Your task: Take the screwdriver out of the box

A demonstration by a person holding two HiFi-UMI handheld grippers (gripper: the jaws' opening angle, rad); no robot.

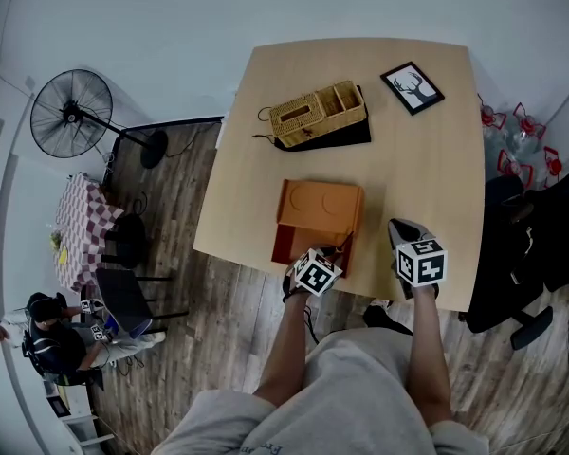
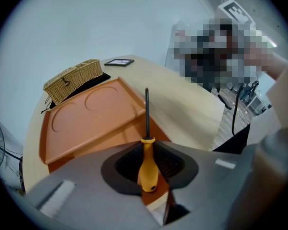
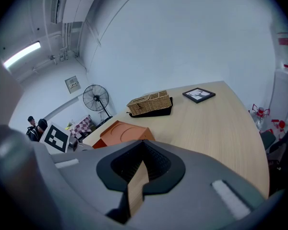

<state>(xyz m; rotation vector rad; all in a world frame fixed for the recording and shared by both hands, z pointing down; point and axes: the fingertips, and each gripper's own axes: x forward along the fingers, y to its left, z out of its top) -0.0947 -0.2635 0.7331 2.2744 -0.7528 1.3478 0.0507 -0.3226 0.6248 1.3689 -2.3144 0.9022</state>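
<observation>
My left gripper (image 1: 336, 254) (image 2: 149, 152) is shut on the screwdriver (image 2: 148, 169) by its yellow handle. The dark shaft points forward over the orange box (image 2: 86, 119). In the head view the box (image 1: 318, 214) lies near the table's front edge, its lid with round embossings tilted up, and the screwdriver (image 1: 340, 247) sits at its near right corner. My right gripper (image 1: 405, 227) (image 3: 143, 150) rests over bare table just right of the box, jaws together and holding nothing.
A wicker basket (image 1: 318, 114) on a black mat and a framed picture (image 1: 412, 87) stand farther back on the wooden table (image 1: 436, 178). A fan (image 1: 71, 114) and a seated person (image 1: 52, 335) are at left, a black chair (image 1: 526, 254) and water bottles (image 1: 512, 131) at right.
</observation>
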